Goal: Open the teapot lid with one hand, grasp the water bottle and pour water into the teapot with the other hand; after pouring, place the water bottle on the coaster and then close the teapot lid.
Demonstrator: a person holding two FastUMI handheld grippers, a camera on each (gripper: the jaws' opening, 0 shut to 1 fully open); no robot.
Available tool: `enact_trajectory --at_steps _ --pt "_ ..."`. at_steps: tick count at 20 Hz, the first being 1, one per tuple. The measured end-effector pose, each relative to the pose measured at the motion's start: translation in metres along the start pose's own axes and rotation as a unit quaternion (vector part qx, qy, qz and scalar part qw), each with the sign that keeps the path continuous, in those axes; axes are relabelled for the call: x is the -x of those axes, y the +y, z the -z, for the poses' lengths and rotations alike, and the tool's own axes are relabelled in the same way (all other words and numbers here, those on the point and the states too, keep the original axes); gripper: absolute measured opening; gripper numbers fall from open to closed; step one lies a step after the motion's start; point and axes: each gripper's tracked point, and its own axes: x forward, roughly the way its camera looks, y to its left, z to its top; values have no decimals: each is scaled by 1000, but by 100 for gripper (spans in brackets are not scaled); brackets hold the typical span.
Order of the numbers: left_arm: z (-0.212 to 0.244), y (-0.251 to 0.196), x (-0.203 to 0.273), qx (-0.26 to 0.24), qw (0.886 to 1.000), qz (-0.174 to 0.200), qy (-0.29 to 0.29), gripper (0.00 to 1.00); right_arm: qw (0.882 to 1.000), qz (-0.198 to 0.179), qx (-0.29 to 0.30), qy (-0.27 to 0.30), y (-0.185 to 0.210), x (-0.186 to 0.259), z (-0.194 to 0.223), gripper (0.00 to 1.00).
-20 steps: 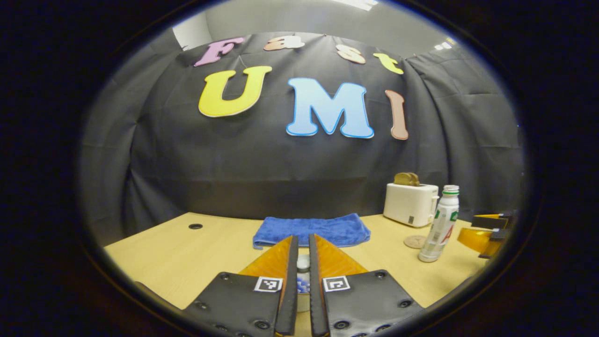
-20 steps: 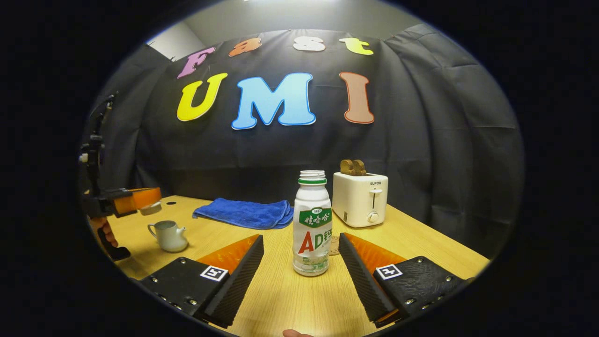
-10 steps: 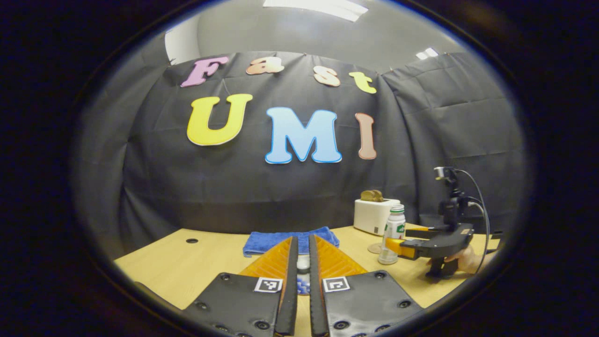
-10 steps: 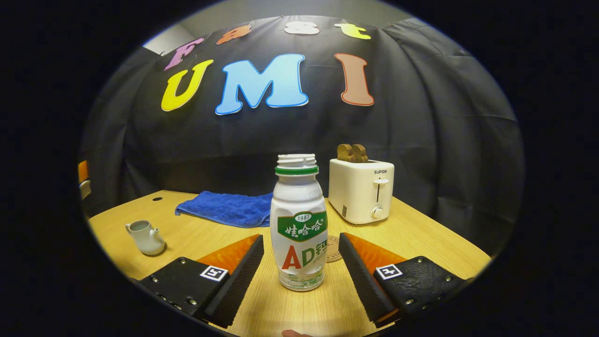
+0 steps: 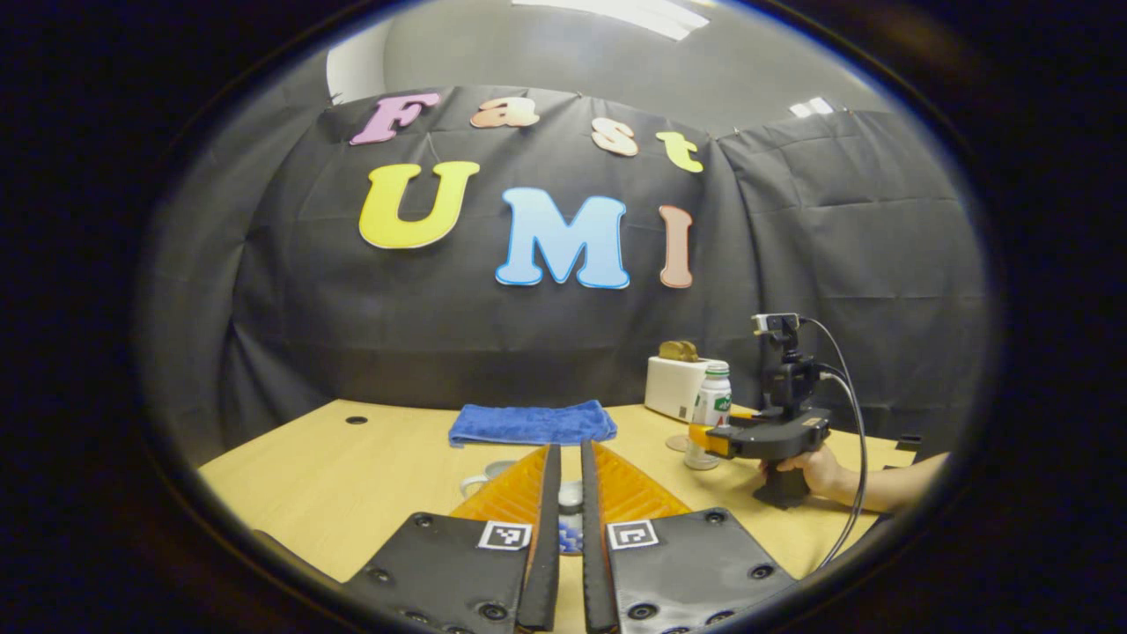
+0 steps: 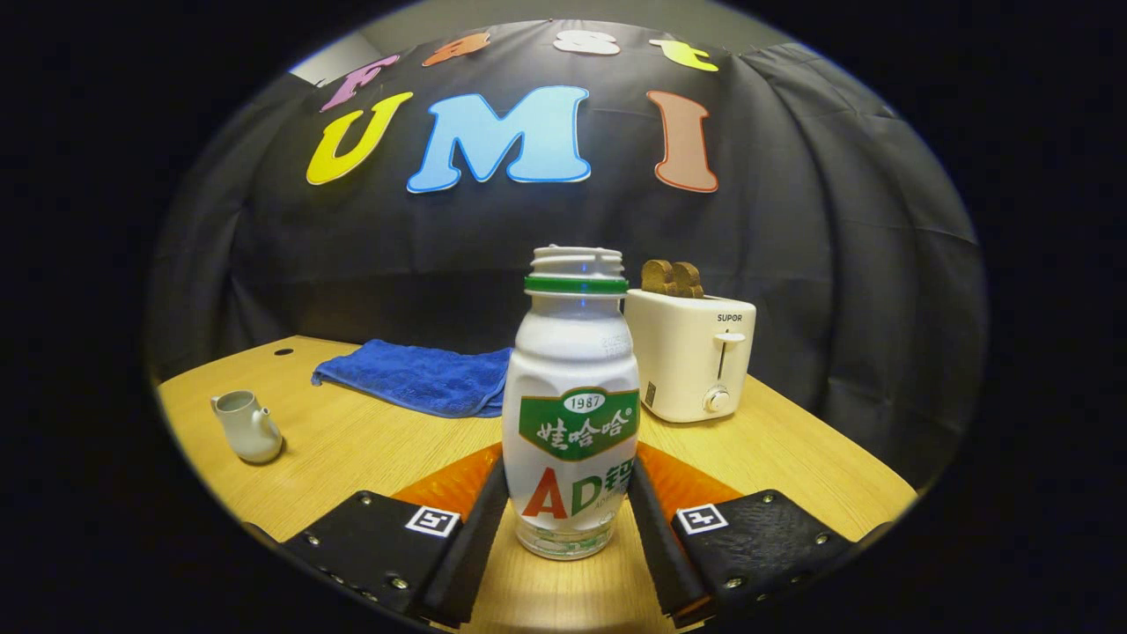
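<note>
— In the left gripper view, what had changed for us?
— Our left gripper [image 5: 563,493] stayed clamped on the small white teapot lid [image 5: 570,496], while the right gripper [image 5: 718,435] had closed in on the bottle.

— And the right gripper view?
— Our right gripper [image 6: 569,502] had narrowed its fingers against the white plastic water bottle [image 6: 573,405], upright on the wooden table [image 6: 370,449], mouth up. The white ceramic teapot [image 6: 246,427] sat uncovered, far left.
</note>
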Motion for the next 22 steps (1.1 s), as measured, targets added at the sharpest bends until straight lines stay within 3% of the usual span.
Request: enact_trajectory --at_steps 8,10,11,14,17,22 --pt "25 -18 34 4 1000 25 -13 22 999 -13 52 -7 20 14 -18 72" --pt "28 -22 42 -2 1000 28 -10 17 997 -17 77 1 29 19 -19 72" --pt "30 -24 46 -6 999 32 -11 22 995 -17 96 1 34 23 -21 72" --pt "35 -27 59 -36 998 38 -17 22 989 -31 147 -9 55 32 -30 72" --pt "37 -27 71 -29 999 42 -20 22 981 -41 190 -13 77 36 -36 72" --pt "36 -22 93 -22 999 36 -23 22 955 -45 293 -19 108 37 -42 72"
